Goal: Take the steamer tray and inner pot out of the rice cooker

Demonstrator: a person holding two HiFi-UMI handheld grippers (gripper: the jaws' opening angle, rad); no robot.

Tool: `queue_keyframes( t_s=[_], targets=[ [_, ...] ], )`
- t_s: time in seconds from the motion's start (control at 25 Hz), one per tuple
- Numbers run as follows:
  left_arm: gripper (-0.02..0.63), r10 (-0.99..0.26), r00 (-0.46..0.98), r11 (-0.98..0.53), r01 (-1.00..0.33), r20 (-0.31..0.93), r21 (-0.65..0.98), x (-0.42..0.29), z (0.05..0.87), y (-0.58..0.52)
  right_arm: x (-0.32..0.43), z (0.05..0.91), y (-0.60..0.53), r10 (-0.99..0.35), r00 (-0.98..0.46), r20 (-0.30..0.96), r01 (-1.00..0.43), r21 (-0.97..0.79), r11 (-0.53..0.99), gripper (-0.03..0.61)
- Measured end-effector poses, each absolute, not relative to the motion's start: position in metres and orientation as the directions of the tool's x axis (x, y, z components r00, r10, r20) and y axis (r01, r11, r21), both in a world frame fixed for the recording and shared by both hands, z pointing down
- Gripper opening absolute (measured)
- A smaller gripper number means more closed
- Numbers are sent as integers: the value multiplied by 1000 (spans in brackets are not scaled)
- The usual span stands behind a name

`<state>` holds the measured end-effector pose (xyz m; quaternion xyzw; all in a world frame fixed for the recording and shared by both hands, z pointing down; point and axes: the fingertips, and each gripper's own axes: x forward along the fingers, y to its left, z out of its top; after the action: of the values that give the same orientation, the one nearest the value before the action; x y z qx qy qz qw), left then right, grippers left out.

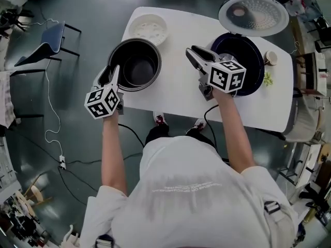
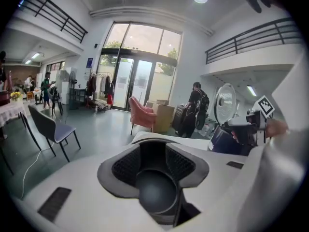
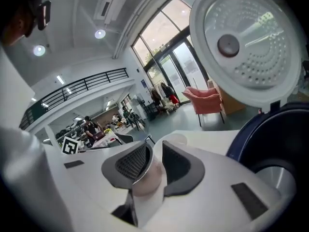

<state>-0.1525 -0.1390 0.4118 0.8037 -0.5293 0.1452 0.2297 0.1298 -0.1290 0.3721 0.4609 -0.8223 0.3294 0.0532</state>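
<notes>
Inner pot [image 1: 135,66] sits on the white surface [image 1: 181,87], left of the open rice cooker [image 1: 243,61], with the steamer tray [image 1: 148,29] just beyond it. We note the left gripper [image 1: 110,72] released, jaws wide at the pot's rim. Right gripper [image 1: 190,50] is slightly parted and empty, between pot and cooker.

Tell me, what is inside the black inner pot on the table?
The inner pot shows only its bare dark bottom, so it looks empty. The left claw covers part of its left rim and wall.
</notes>
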Motion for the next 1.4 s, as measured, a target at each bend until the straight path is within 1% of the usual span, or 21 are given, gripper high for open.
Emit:
queue_keyframes(
  t_s=[0.16,0.28,0.44,0.64,0.8,0.88,1.0,1.16,1.28,1.4],
  targets=[
    [179,-761,479,-463,-873,437,150,-93,380,-145,167,334,-119,-766,-543,344,-816,-432,384,126],
    [179,-727,554,-554,-822,406,128,-51,358,-148,200,315,-110,-803,-483,349,-863,-345,369,126],
    [178,-681,638,-648,-753,358,109,2,331,-149,258,298,-93,-858,-369,356,-923,-248,294,126],
    [170,-622,718,-740,-669,313,66,64,297,-146,331,268,-64,-917,-220,332,-971,-166,173,124],
    [158,-583,763,-786,-616,279,43,104,273,-137,375,252,-38,-940,-122,320,-990,-107,93,123],
    [149,-568,779,-806,-592,265,15,121,263,-133,391,248,-26,-945,-79,319,-995,-77,57,108],
    [143,-548,800,-828,-561,244,-21,144,246,-128,408,238,-13,-951,-40,306,-998,-51,26,107],
    [126,-552,805,-833,-545,217,-97,165,225,-121,419,222,-2,-962,-29,272,-999,-32,22,91],
    [77,-568,803,-823,-555,179,-124,169,210,-118,417,211,3,-968,-36,248,-999,-10,35,68],
    [57,-570,806,-821,-555,160,-133,170,202,-115,415,200,5,-974,-38,222,-999,11,42,57]
  ],
)
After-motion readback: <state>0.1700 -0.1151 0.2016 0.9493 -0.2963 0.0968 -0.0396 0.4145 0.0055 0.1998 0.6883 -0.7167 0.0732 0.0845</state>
